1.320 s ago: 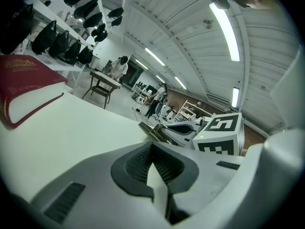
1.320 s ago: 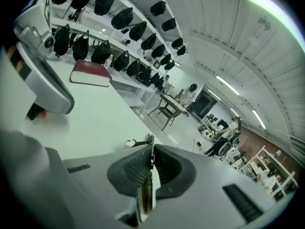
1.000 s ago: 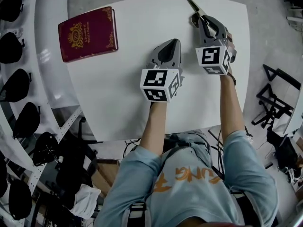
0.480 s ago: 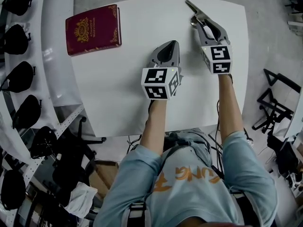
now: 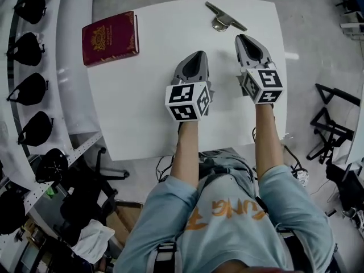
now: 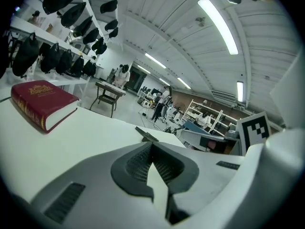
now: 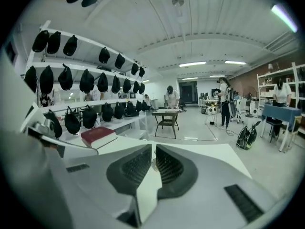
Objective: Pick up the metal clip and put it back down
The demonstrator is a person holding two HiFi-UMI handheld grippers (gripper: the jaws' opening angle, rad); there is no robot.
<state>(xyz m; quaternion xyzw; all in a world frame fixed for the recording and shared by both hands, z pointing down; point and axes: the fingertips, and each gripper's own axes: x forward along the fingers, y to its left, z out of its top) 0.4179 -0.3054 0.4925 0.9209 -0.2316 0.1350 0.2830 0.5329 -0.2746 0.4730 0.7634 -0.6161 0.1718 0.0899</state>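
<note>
Down the left side a white shelf [image 5: 62, 67] holds a row of black bags [image 5: 31, 90]. Just right of it stands a white table [image 5: 142, 118], and at the table's far left corner a dark red book [image 5: 110, 37] with gold print on the cover lies flat. In the left gripper view the book [image 6: 43, 104] lies off to the left, well apart from the jaws.

The left gripper [image 5: 196, 54] is over the middle of the table and points toward the far edge, with its marker cube [image 5: 186, 100] on the near end and a bare forearm behind it. In its own view the left gripper [image 6: 151, 143] has its jaws pressed together at the tips, with nothing between them.

The metal clip [image 5: 224, 19] lies flat on the table near the far edge, to the right of the middle. It is beyond both grippers and touches neither of them. From the left gripper view the clip [image 6: 147, 135] shows as a dark strip just past the jaw tips.

The right gripper [image 5: 244, 37] is near the table's right edge, with its tips just short of the clip. In its own view the right gripper [image 7: 153, 149] has its jaws a thin slit apart and grips nothing. The book [image 7: 98, 136] is far off to its left.
</note>
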